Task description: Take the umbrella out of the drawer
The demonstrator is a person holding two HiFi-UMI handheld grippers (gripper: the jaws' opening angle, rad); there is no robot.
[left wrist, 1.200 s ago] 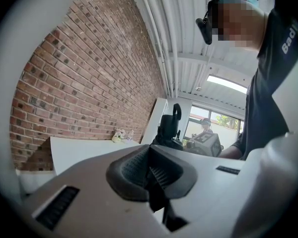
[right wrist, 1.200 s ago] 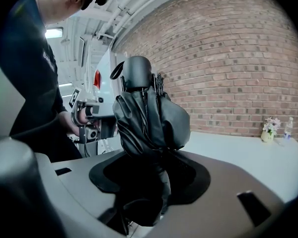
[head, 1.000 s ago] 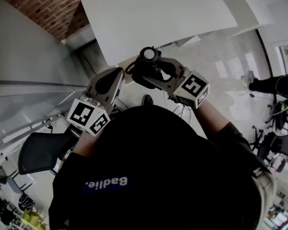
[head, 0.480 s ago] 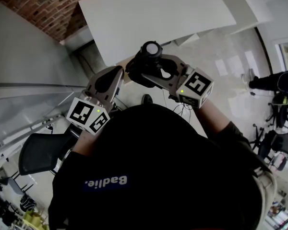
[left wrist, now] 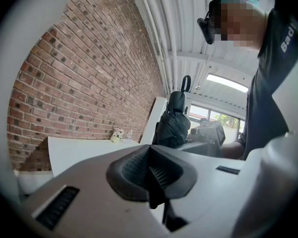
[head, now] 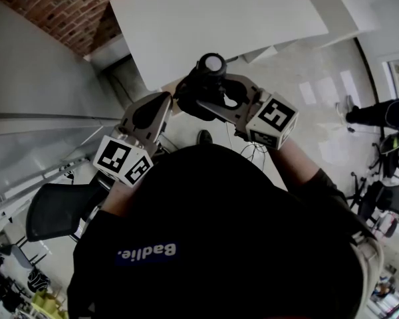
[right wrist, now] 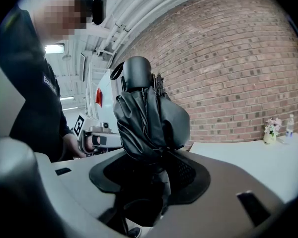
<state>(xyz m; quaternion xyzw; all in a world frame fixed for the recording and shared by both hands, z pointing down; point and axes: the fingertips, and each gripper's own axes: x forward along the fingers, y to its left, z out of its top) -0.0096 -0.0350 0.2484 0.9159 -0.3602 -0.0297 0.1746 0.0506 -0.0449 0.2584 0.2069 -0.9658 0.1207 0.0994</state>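
Folded black umbrella (head: pixel 211 65) at 12 o'clock, upright in mid-air, clamped by right gripper (right wrist: pixel 151 175). Left gripper (left wrist: pixel 151 175) pinched closed, empty. Drawer not in view. Extraction looks done, maybe set-down left.

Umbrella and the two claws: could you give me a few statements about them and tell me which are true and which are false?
1. The right claw grips a black umbrella. True.
2. The umbrella is opened out. False: it is folded up into a bundle.
3. The left claw holds something too. False: its jaws are together with nothing between them.
4. A brick wall stands behind a white table. True.
5. The umbrella lies in a drawer. False: the right claw holds it up in the air in front of the person.
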